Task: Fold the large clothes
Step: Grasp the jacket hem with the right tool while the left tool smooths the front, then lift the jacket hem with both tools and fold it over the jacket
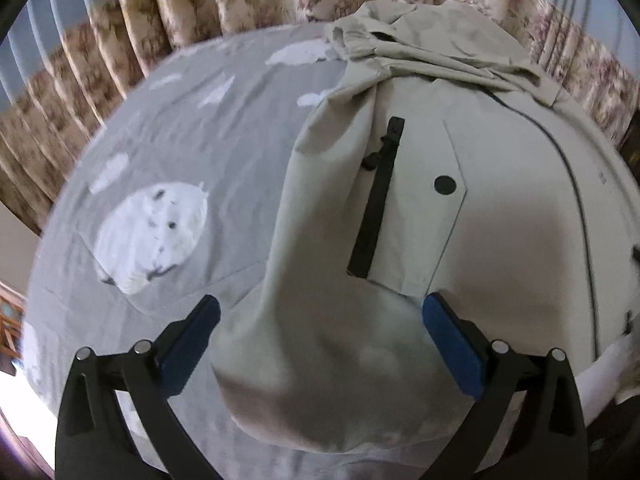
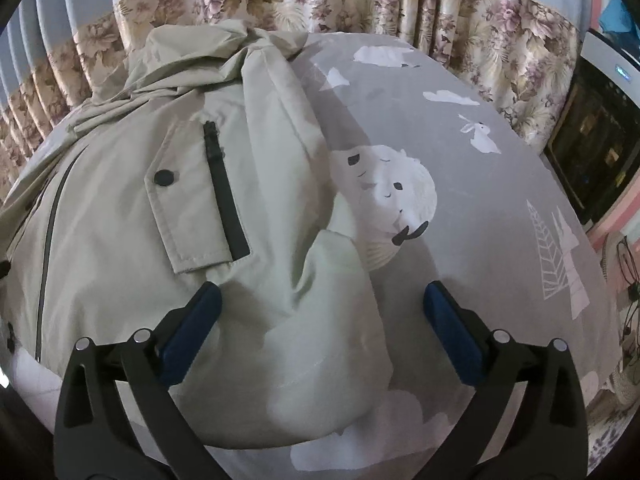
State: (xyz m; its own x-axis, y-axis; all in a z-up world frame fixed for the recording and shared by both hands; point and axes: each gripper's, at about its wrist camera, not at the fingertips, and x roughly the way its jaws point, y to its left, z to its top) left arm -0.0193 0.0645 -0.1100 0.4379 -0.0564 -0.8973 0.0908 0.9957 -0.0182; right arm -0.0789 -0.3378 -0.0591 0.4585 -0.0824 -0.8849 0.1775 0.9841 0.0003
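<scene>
Jacket [image 1: 500, 208]: beige, front up on the grey bedsheet [image 1: 192, 152], sleeves alongside.
Left gripper [image 1: 320, 340]: jaws wide, empty, above left sleeve [image 1: 320, 320].
Right gripper [image 2: 320, 332]: wide, empty, above right sleeve [image 2: 328, 340].
Risk: slippery, puffy sleeves may slide out or pinch the bedsheet.

The light is soft and a bit dim. Gray shadows fall on the coat [image 1: 500, 220]. Both pictures bulge round, blurry with dark corners.
</scene>
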